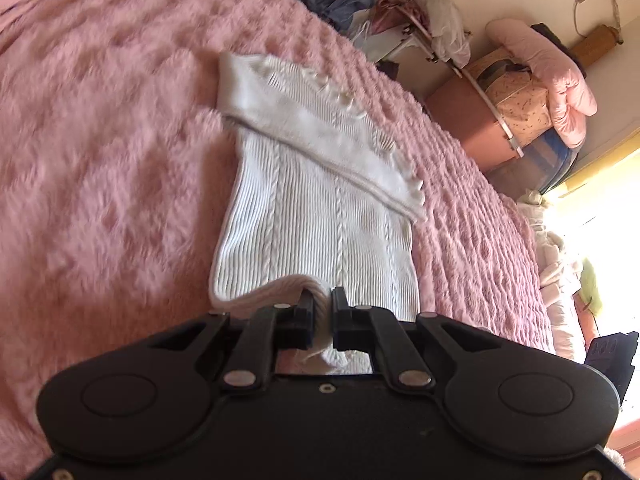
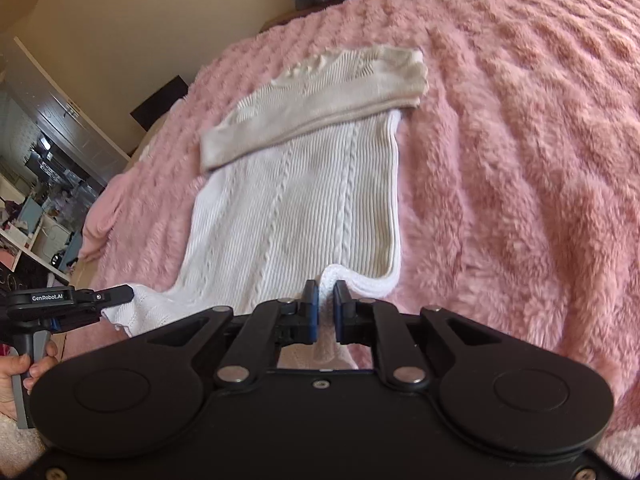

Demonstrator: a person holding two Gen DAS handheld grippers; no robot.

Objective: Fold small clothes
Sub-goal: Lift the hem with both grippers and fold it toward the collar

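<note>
Right wrist view: both tools (image 2: pixel 326 304) (image 1: pixel 322 306) pinching white sweater (image 2: pixel 304 184) hem, pink blanket (image 2: pixel 520 160) around.

We are holding both grippers tilted downward over the sweater (image 1: pixel 316 208): the left gripper (image 1: pixel 322 300) and right gripper (image 2: pixel 326 294) each have jaws clamped on its near hem, a hand (image 2: pixel 16 372) gripping the left handle.

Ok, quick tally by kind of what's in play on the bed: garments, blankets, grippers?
White knit sweater: 1
Pink fluffy blanket: 1
Grippers: 2, the left gripper and the right gripper, each shut on the sweater's near hem
Total: 4
</note>
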